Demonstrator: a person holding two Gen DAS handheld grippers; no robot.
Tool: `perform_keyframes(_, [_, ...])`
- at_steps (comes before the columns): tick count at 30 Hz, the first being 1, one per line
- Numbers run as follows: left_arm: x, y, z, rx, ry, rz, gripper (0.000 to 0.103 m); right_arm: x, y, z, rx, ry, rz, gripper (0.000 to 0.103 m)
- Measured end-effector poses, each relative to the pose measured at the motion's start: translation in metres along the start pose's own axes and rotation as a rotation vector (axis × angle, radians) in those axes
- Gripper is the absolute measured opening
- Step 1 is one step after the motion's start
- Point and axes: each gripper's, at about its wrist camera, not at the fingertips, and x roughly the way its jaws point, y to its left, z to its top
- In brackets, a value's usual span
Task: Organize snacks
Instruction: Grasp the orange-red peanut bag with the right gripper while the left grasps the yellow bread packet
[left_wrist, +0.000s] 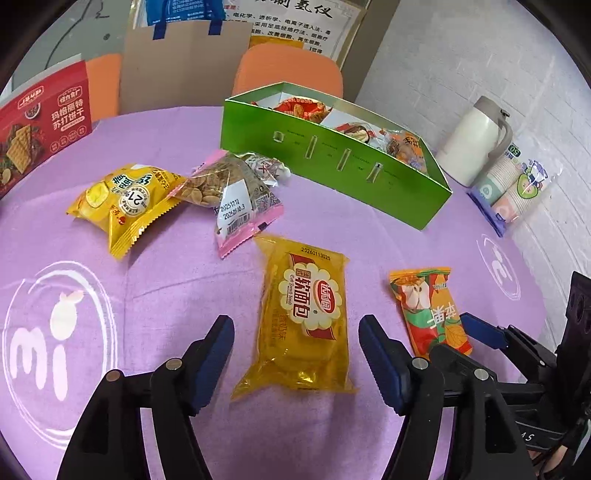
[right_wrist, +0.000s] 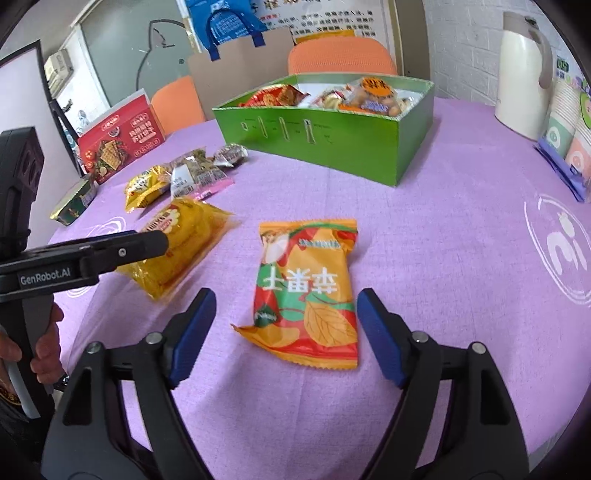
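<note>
My left gripper (left_wrist: 297, 363) is open, its fingers on either side of a yellow soft-bread packet (left_wrist: 301, 317) lying on the purple cloth. My right gripper (right_wrist: 284, 336) is open around the near end of an orange apple-picture snack packet (right_wrist: 308, 295), which also shows in the left wrist view (left_wrist: 430, 310). A green box (left_wrist: 332, 166) holding several snacks stands behind; it also shows in the right wrist view (right_wrist: 325, 140). A small yellow packet (left_wrist: 123, 201) and a pink-edged nut packet (left_wrist: 231, 195) lie at the left.
A red cracker box (left_wrist: 40, 125) stands at the far left. A white thermos (left_wrist: 476, 142) and a pack of paper cups (left_wrist: 513, 188) stand at the right. A small green-gold box (right_wrist: 74, 203) lies near the table's left edge. Orange chairs stand behind the table.
</note>
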Motion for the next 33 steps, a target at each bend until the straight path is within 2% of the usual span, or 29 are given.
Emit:
perform_keyframes(5, [-0.003,-0.01,0.009,0.065,-0.036,0.057,0.072,0.007,0.009,0.004,-0.052,-0.009,-0.063,0.082])
perform_keyframes(9, [0.009,-0.011,0.006,0.07,0.002,0.03,0.071,0.014,0.006,0.004,-0.042,0.004,-0.078,0.082])
perform_keyframes(11, [0.015,-0.011,0.003,0.077,0.012,0.036,0.063,0.014,0.005,0.003,-0.049,0.006,-0.084,0.082])
perform_keyframes(13, [0.018,-0.012,0.002,0.086,0.028,0.038,0.06,0.016,0.005,0.002,-0.053,0.013,-0.091,0.082])
perform_keyframes(18, [0.02,-0.014,0.004,0.114,0.029,0.045,0.047,0.016,0.001,0.0,-0.029,0.011,-0.074,0.082])
perform_keyframes(26, [0.021,-0.018,0.004,0.119,0.032,0.039,0.046,0.011,0.0,0.001,0.019,-0.011,-0.045,0.082])
perform_keyframes(29, [0.022,-0.023,0.003,0.138,0.036,0.047,0.046,0.016,0.002,0.0,0.021,0.009,-0.066,0.074])
perform_keyframes(30, [0.024,-0.024,0.003,0.14,0.039,0.048,0.046,0.018,0.002,-0.001,0.021,0.01,-0.074,0.068])
perform_keyframes(31, [0.026,-0.023,0.003,0.142,0.04,0.046,0.047,0.017,0.004,-0.003,0.01,0.0,-0.089,0.058])
perform_keyframes(33, [0.029,-0.02,0.002,0.136,0.046,0.038,0.047,0.016,0.002,-0.003,0.017,-0.006,-0.083,0.05])
